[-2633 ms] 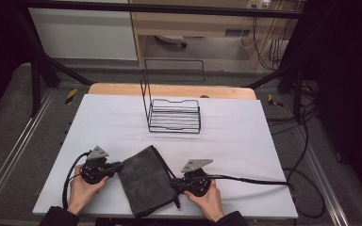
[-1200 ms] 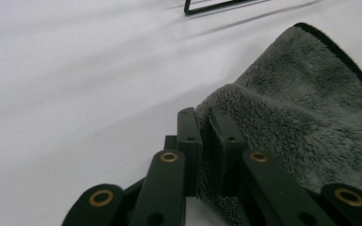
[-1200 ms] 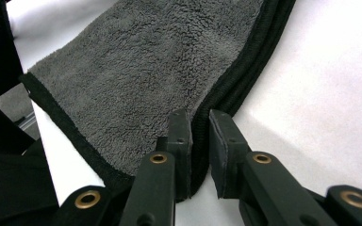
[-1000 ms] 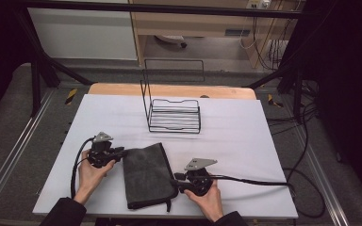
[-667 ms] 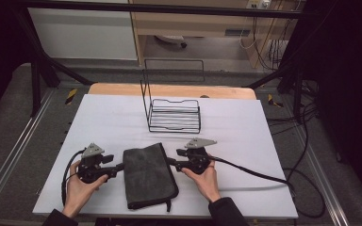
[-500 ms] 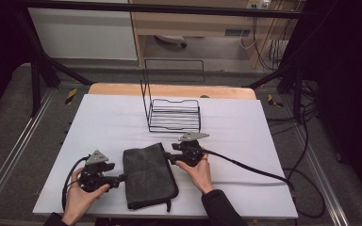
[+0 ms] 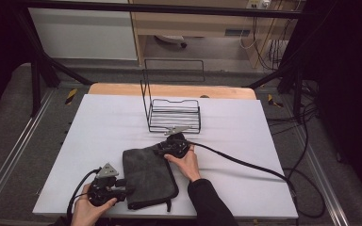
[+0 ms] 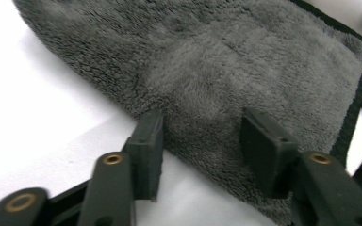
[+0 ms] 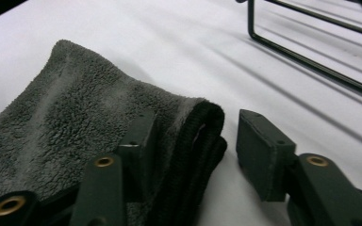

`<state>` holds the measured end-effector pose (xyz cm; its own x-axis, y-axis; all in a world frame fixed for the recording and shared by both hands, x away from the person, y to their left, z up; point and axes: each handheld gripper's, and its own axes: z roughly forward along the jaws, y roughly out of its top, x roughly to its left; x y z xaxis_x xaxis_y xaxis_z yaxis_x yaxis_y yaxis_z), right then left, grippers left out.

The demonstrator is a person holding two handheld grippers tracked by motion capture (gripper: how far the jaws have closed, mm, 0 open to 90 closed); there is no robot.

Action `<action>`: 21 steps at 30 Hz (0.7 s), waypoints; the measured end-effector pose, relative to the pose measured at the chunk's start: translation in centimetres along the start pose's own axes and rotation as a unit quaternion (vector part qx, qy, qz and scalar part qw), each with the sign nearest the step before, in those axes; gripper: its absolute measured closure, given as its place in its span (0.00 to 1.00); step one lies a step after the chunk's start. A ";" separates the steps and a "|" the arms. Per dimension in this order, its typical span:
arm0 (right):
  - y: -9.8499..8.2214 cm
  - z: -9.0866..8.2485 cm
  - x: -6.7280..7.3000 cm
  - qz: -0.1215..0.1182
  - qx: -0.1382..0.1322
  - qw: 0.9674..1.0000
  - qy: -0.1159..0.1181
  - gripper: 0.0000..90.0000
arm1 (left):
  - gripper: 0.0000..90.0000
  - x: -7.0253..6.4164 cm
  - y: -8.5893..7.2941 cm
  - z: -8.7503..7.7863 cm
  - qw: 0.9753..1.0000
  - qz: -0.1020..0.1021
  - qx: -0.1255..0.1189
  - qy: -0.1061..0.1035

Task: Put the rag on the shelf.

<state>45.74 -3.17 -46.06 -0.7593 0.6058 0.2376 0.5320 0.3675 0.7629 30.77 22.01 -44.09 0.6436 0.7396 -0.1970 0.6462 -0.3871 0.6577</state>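
Note:
A folded dark grey towel (image 7: 148,176) lies flat on the white table (image 7: 99,127) near its front edge. My left gripper (image 7: 127,190) sits at the towel's near left corner. In the left gripper view its jaws (image 8: 200,136) straddle the towel's edge (image 8: 217,70); they have just been closing and a gap is left. My right gripper (image 7: 159,149) is at the far right corner. There the thick folded corner (image 9: 75,127) lies between the jaws of that gripper (image 9: 195,120), which have also just been closing. One pad lies against the pile and the other stands apart.
A black wire rack (image 7: 174,115) stands behind the towel at mid table, and its bars (image 9: 311,61) show close by in the right gripper view. The right gripper's cable (image 7: 245,165) trails off to the right. A wooden strip (image 7: 169,89) borders the far edge.
My left hand has moved from the towel's far left side down to its near left corner. My right hand has gone from the near right side up to the far right corner.

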 end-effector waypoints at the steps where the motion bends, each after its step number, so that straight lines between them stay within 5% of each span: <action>1: 0.0 0.0 0.0 0.004 0.002 1.000 0.008 0.65 | 0.60 -0.1 0.0 0.1 1.000 -0.002 0.000 0.001; 6: 0.1 -0.2 0.0 0.012 0.013 1.000 0.026 0.84 | 0.66 -0.1 -0.1 0.3 1.000 -0.008 0.000 -0.003; 10: -0.1 -0.5 0.4 0.014 0.002 1.000 0.009 0.88 | 0.68 0.0 -0.1 0.2 1.000 -0.010 -0.002 -0.005; 21: -1.3 -3.8 1.1 0.040 -0.018 0.996 -0.083 0.89 | 0.64 -0.2 0.3 0.1 1.000 -0.003 -0.016 -0.005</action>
<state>42.75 -5.67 -44.52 -0.6412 0.7412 0.1987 0.5719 0.2889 0.7678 30.91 21.66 -43.91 0.6438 0.7365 -0.2073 0.6367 -0.3655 0.6790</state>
